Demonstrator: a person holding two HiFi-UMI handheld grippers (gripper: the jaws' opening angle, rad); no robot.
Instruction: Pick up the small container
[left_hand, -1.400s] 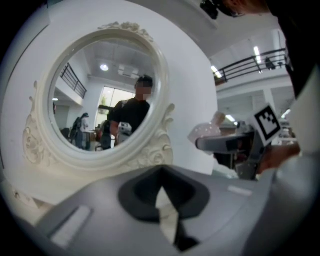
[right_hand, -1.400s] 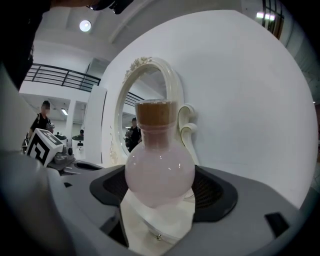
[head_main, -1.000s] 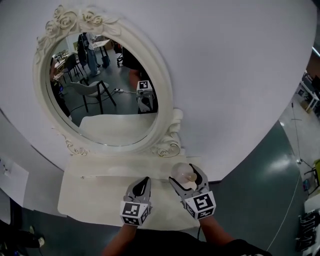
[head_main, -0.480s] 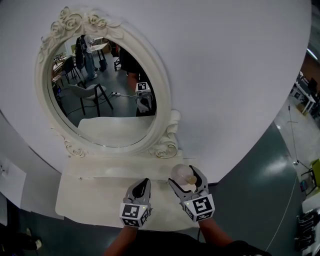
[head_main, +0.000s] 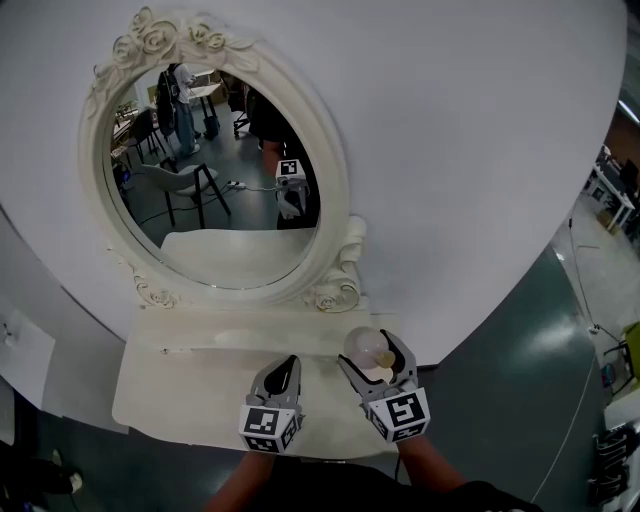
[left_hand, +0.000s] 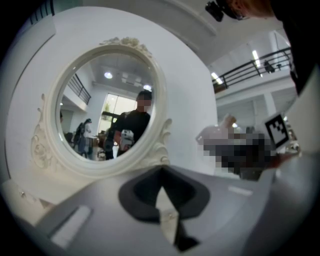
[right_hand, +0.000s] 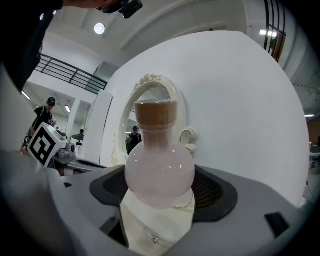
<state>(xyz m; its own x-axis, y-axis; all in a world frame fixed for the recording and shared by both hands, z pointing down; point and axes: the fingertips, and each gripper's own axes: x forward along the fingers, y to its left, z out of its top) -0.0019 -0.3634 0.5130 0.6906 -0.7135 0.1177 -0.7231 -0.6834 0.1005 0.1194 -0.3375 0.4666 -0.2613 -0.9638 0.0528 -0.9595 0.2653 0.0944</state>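
The small container (head_main: 366, 347) is a round, pale pink glass bottle (right_hand: 159, 170) with a cork stopper (right_hand: 155, 114). My right gripper (head_main: 376, 354) is shut on its belly and holds it upright over the back right part of the white dressing table (head_main: 190, 385). Whether its base touches the tabletop I cannot tell. In the right gripper view the bottle fills the space between the dark pads (right_hand: 216, 191) of my right gripper (right_hand: 159, 194). My left gripper (head_main: 287, 364) hovers to its left over the table, shut with nothing in it (left_hand: 161, 194).
A large oval mirror (head_main: 215, 165) in an ornate white frame stands at the table's back against a white wall (head_main: 470, 150). The table's right edge (head_main: 405, 335) lies just beyond the bottle, with dark floor (head_main: 520, 400) below. A thin stick-like thing (head_main: 205, 347) lies on the table's left half.
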